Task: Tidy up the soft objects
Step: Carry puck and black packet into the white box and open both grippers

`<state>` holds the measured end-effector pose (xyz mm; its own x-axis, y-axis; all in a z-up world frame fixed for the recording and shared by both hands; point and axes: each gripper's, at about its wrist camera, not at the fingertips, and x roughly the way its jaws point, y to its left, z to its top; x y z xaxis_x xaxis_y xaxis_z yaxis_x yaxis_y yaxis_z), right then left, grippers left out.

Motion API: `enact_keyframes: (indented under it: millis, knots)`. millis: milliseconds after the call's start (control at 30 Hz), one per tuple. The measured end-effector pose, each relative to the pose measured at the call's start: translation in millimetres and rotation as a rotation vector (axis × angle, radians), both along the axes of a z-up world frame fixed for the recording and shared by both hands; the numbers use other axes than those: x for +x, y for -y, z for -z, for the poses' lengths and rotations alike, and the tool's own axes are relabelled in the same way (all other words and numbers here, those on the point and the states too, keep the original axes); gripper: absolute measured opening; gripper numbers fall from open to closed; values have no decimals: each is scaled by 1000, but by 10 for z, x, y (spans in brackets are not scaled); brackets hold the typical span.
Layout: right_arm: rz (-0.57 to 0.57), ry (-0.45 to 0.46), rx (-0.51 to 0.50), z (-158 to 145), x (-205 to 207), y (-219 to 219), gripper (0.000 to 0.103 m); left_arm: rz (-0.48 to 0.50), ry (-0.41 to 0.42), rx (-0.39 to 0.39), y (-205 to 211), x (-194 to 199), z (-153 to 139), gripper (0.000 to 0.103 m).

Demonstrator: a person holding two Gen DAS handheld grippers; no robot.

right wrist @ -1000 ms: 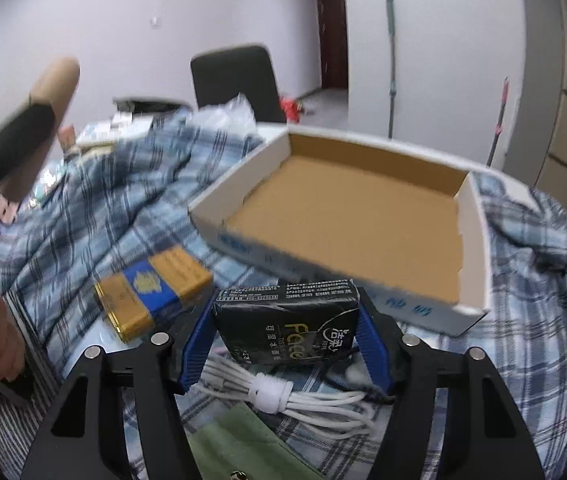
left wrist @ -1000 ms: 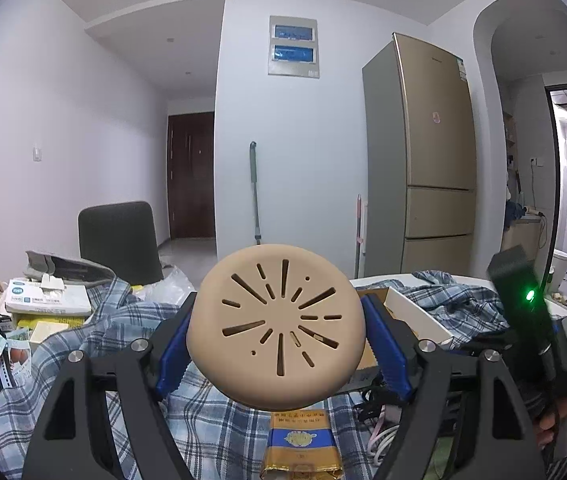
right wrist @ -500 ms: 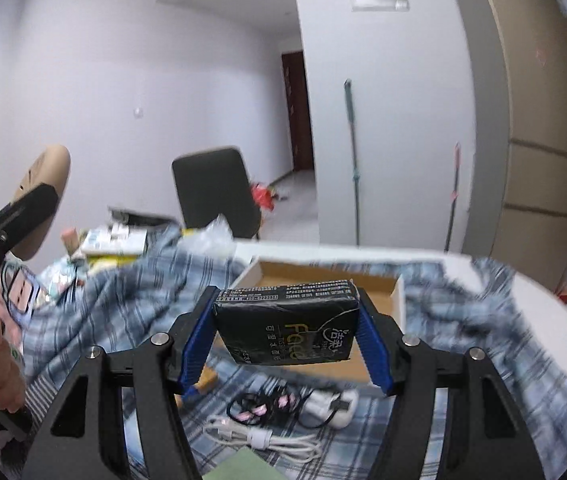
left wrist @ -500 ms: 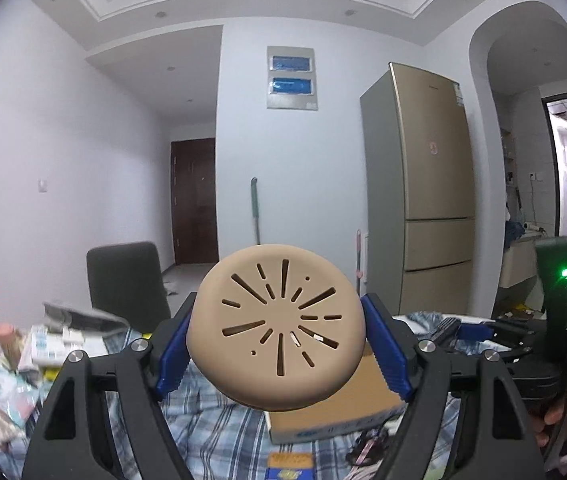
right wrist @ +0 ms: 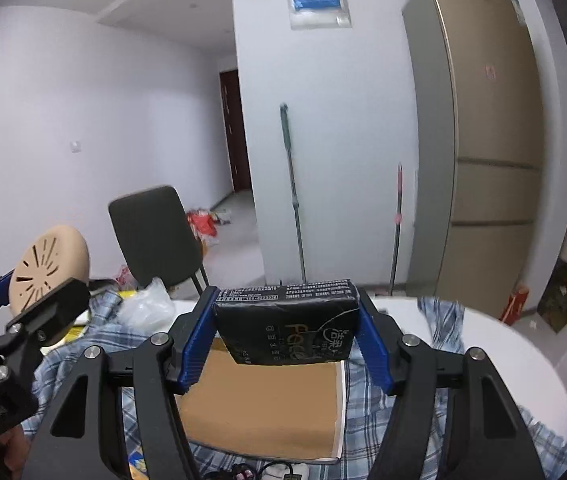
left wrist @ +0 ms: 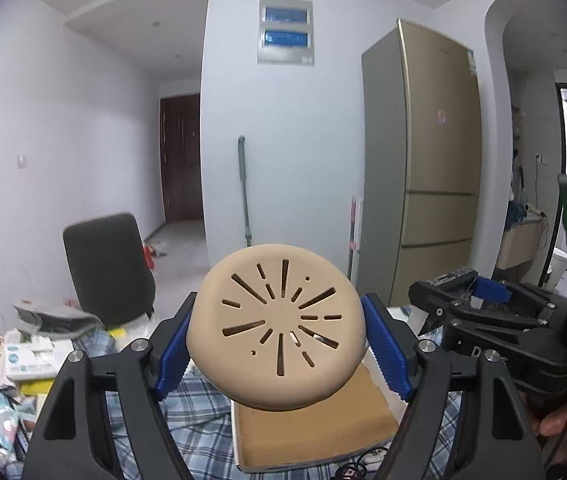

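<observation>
left gripper point(left wrist: 277, 330) is up in the air, its blue pads pinching a round tan slotted pad point(left wrist: 276, 326) from both sides, slots facing the camera. the tan disc hangs above the open cardboard box point(left wrist: 315, 436), whose brown floor shows just below it. the box sits on a blue plaid cloth point(left wrist: 203, 396) spread over the table.

over in the right wrist view, the right gripper point(right wrist: 287, 330) has its blue fingers point(right wrist: 197, 336) clamped on a black tissue pack point(right wrist: 289, 326), gripped by its two short ends, printed face tilted toward the lens. that pack floats over the same cardboard box point(right wrist: 267, 404), near its far edge. the plaid cloth point(right wrist: 439, 356) runs out to the right across the white tabletop point(right wrist: 515, 364).

from this side the left gripper point(right wrist: 23, 292) shows at the left edge with the tan pad point(right wrist: 49, 266) seen at an angle, well apart from the tissue pack. from the left view the right gripper point(left wrist: 483, 312) sits low right, a green light glowing on the unit above it, and a person's hand point(left wrist: 559, 420) wraps the handle beneath.

behind it all: a dark chair point(left wrist: 109, 268), a heap of packets and papers point(left wrist: 15, 360) at the left end of the table, a mop handle point(right wrist: 293, 196) against the wall, a gold fridge point(right wrist: 487, 152). some cables point(right wrist: 267, 470) peek out below the box.
</observation>
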<state>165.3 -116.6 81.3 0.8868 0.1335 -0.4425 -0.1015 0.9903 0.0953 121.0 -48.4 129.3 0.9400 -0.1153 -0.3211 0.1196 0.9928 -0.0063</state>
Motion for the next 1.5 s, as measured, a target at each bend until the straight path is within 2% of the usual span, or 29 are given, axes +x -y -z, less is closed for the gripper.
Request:
enact_keyframes:
  millis: [300, 400, 467, 600, 767, 1033, 1067, 1100, 1133, 1167, 1233, 1500]
  knots:
    - [12, -226, -34, 800, 534, 47, 64, 4, -175, 2, -46, 658, 648, 80]
    - [-17, -331, -11, 1045, 655, 89, 64, -5, -246, 29, -62, 829, 881, 80]
    - [-36, -397, 10, 1202, 712, 97, 64, -1, -287, 19, -92, 889, 1002, 81]
    - [-72, -474, 33, 1396, 781, 68, 64, 0, -322, 51, -36, 957, 1165, 81]
    - [-71, -500, 28, 1531, 806, 70, 64, -3, -353, 87, 6, 999, 1294, 81]
    - [-68, -540, 24, 1632, 835, 52, 65, 2, -394, 36, -26, 1055, 1359, 87]
    - [-69, -539, 21, 1632, 837, 48, 68, -3, -380, 25, -44, 1037, 1330, 89]
    - [-72, -536, 20, 1629, 845, 44, 71, -7, -366, 23, -55, 1022, 1309, 97]
    - [-75, -530, 20, 1621, 847, 50, 79, -13, -339, 21, -65, 993, 1277, 103]
    - [-72, -518, 18, 1602, 837, 52, 85, -13, -319, 17, -69, 972, 1251, 103]
    - [-65, -488, 15, 1548, 811, 54, 87, -9, -288, 8, -77, 933, 1194, 103]
    - [-42, -404, 38, 1284, 735, 123, 87, -21, -176, 18, -89, 736, 926, 103]
